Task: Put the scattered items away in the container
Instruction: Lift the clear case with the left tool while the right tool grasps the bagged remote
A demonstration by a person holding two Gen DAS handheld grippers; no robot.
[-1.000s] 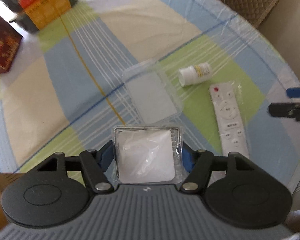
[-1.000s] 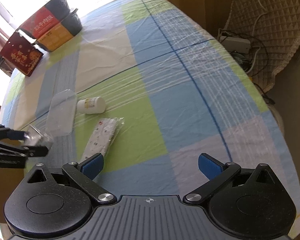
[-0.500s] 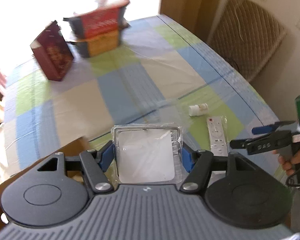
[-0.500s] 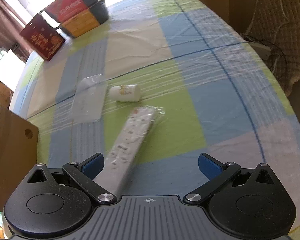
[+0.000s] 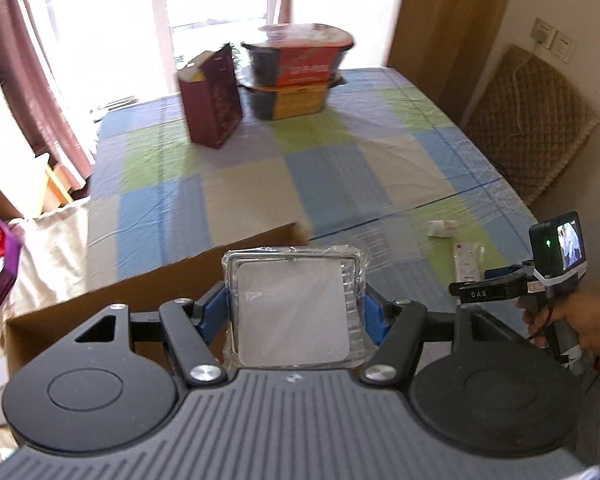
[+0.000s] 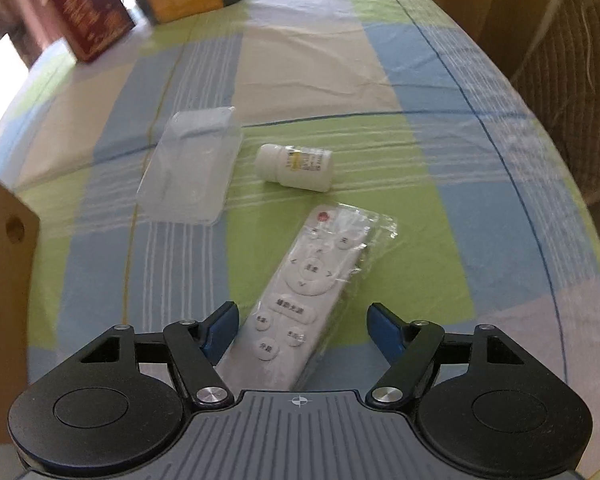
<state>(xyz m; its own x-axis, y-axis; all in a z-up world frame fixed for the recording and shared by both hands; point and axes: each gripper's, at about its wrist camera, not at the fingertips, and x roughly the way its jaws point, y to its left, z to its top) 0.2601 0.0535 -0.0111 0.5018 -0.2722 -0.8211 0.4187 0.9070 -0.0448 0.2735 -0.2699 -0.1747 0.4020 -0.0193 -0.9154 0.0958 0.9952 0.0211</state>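
White plastic remote control in a clear bag (image 6: 300,300) lies on the table (image 6: 480,216), its near end between our open, empty right tongs (image 6: 302,330), long axis running toward upper right. Left tongs (image 5: 294,310) clamp a clear square packet (image 5: 292,312) above the brown cardboard box (image 5: 148,292).

Black gripper (image 6: 300,328), blue fingertips (image 6: 382,330)

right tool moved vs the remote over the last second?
Yes. The right tool has closed in on the remote, which lies in the same spot below the white bottle; the open fingers now straddle the remote's near end.
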